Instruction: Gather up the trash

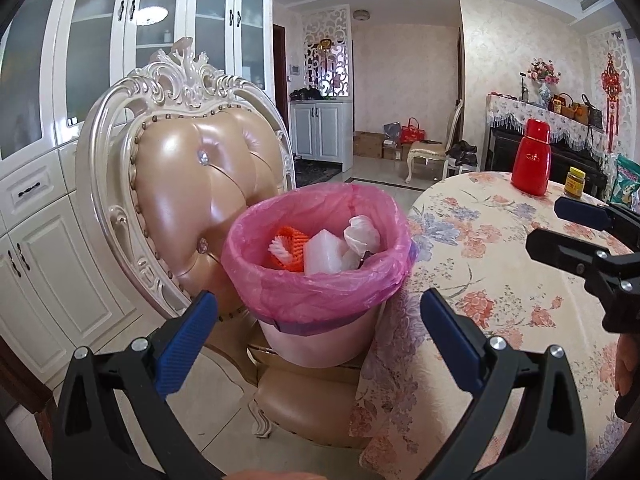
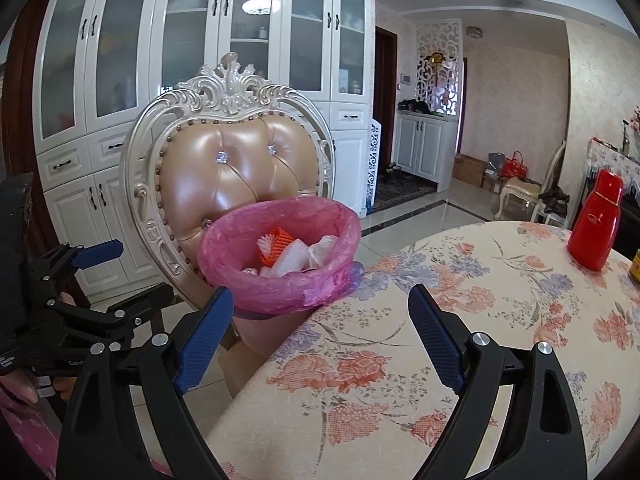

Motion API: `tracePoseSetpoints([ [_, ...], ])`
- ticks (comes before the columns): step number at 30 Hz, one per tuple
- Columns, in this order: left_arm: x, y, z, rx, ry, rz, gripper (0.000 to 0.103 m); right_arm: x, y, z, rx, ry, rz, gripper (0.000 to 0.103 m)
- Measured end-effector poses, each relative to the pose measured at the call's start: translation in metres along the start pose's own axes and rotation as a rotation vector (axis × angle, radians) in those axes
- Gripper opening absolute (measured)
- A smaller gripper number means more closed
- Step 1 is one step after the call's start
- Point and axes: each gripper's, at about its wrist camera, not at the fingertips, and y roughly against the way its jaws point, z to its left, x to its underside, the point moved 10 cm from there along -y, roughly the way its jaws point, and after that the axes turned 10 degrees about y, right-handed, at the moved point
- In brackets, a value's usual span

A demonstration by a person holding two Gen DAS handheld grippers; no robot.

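A pink trash bin with a pink bag liner (image 1: pixel 320 292) stands on the seat of an ornate chair (image 1: pixel 188 184), beside the table. Inside lie an orange foam net (image 1: pixel 290 250), a white foam block (image 1: pixel 324 254) and crumpled white paper (image 1: pixel 362 234). My left gripper (image 1: pixel 320 332) is open and empty, just in front of the bin. My right gripper (image 2: pixel 320 328) is open and empty, over the table edge near the bin (image 2: pixel 280 280). The right gripper also shows at the right edge of the left wrist view (image 1: pixel 592 240); the left one shows at the left of the right wrist view (image 2: pixel 100 276).
The round table has a floral cloth (image 2: pixel 440 340). A red thermos (image 1: pixel 531 158) and a small yellow-lidded jar (image 1: pixel 575 182) stand on its far side, with a green packet (image 1: pixel 626 184) beyond. White cabinets (image 2: pixel 200 60) line the wall behind the chair.
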Motion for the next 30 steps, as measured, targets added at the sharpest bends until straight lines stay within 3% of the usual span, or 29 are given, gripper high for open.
tracePoseSetpoints([
  [30, -0.0013, 0.0068, 0.0083, -0.013, 0.007, -0.010, 0.098, -0.0037, 0.0017, 0.0083, -0.014, 0.015, -0.009, 0.084],
])
